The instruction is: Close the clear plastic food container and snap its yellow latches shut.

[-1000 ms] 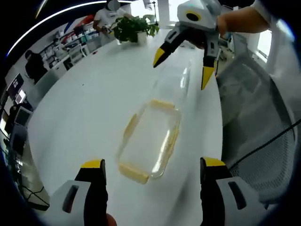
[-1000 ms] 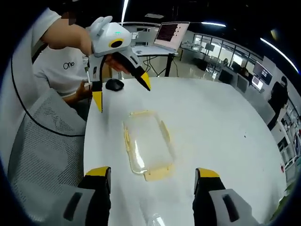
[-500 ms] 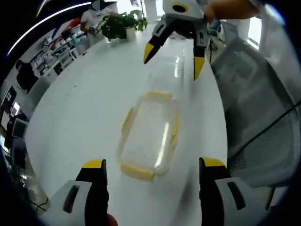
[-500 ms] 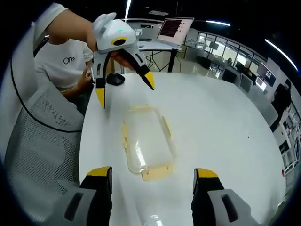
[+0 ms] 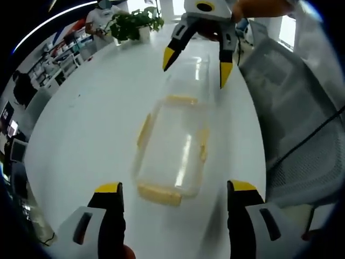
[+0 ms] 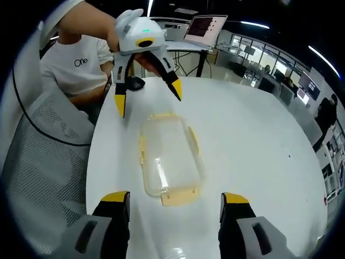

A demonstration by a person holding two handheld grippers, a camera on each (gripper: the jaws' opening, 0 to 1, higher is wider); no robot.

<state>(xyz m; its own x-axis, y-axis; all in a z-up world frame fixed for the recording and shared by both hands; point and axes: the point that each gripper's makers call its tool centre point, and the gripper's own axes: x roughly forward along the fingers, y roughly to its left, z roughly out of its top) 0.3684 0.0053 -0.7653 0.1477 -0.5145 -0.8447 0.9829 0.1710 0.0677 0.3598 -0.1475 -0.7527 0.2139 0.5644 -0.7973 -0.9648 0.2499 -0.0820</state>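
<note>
In the left gripper view, the left claw (image 5: 170, 191) stands at the bottom of the frame with its yellow-tipped jaws spread wide, holding nothing. Just above it, at frame centre, the clear plastic food container (image 5: 173, 148) lies flat on the white tabletop (image 5: 91, 118), lid in place, with its yellow latches (image 5: 158, 194) flared outward along the edges. The right claw (image 5: 195, 62) hovers at upper centre, jaws apart and empty, above the container's far end.

In the right gripper view, the right claw (image 6: 170, 202) sits at the bottom, open, and the container (image 6: 168, 158) lies at centre. The left claw (image 6: 148, 91) hangs open at upper left. A mesh chair (image 6: 46, 162) occupies the left.
</note>
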